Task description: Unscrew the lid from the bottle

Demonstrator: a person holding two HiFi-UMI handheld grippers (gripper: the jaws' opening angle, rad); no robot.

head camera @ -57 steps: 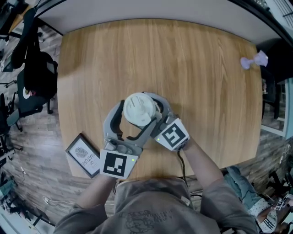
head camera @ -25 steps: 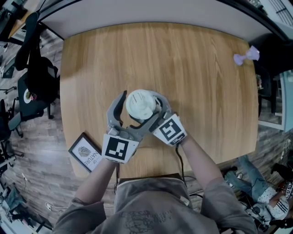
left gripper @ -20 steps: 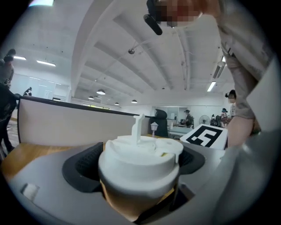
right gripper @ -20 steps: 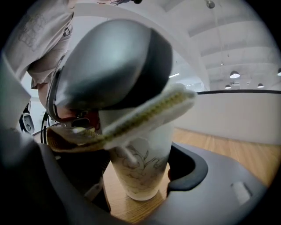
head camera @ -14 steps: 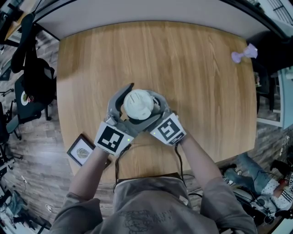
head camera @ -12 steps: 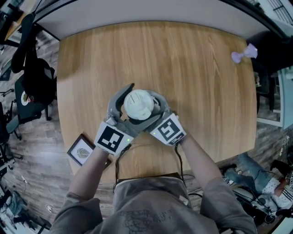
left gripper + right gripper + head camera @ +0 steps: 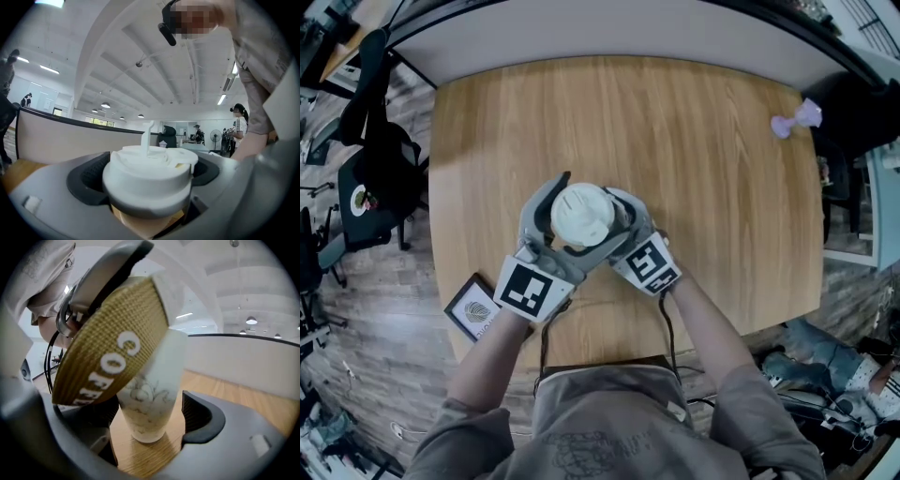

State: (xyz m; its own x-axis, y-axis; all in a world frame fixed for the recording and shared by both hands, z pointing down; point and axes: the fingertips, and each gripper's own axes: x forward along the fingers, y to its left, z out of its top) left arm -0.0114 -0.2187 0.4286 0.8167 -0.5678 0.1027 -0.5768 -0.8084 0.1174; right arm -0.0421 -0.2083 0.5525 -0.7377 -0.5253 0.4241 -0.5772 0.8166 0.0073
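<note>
A frosted bottle [image 7: 151, 401] with a brown woven sleeve [image 7: 110, 350] stands on the wooden table [image 7: 703, 159], near its front middle. Its white lid [image 7: 581, 214] has a small upright tab [image 7: 148, 136]. My left gripper [image 7: 147, 174] is shut on the lid, with a dark pad pressed against each side. My right gripper [image 7: 150, 420] reaches in from the right, lower down. It is shut on the bottle's body below the sleeve. From above, the two grippers cross under the lid, and the bottle's body is hidden.
A small framed card [image 7: 474, 309] lies at the table's front left edge. A purple object [image 7: 795, 118] sits at the far right edge. A chair with dark bags [image 7: 380, 159] stands off the left side. The person's arms come in from the front edge.
My left gripper has swung round the lid, its marker cube moving left and up while the jaws stay on the lid. The right gripper and bottle have hardly moved.
</note>
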